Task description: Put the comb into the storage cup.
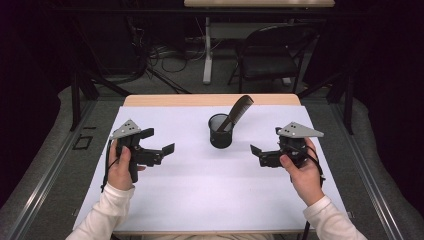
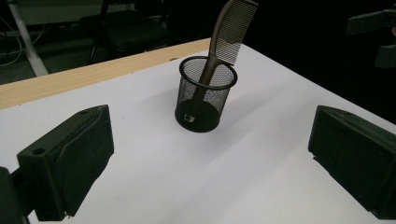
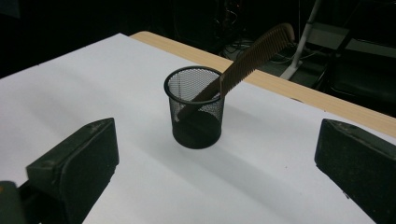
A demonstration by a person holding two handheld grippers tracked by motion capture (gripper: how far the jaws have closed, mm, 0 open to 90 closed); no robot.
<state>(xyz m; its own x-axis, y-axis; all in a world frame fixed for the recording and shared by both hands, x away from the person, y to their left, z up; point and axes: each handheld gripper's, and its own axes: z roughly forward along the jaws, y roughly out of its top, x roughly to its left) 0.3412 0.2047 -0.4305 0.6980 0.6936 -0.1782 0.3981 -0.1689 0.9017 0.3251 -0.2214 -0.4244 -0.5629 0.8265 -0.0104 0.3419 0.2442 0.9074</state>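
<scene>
Two grippers, left [image 1: 159,141] and right [image 1: 256,152], fingers wide and empty, flanking mesh cup [image 1: 220,131] with leaning comb [image 1: 240,111], nothing between.

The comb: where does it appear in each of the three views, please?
High view: the comb is at centre, leaning right out of the black mesh cup.
Left gripper view: comb at top centre, leaning right.
Right gripper view: comb at upper centre, leaning right.
Shared landmark: the mesh cup on the white table.

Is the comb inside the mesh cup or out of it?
Inside. The comb stands handle-down in the mesh cup, leaning on its rim, teeth above.
</scene>
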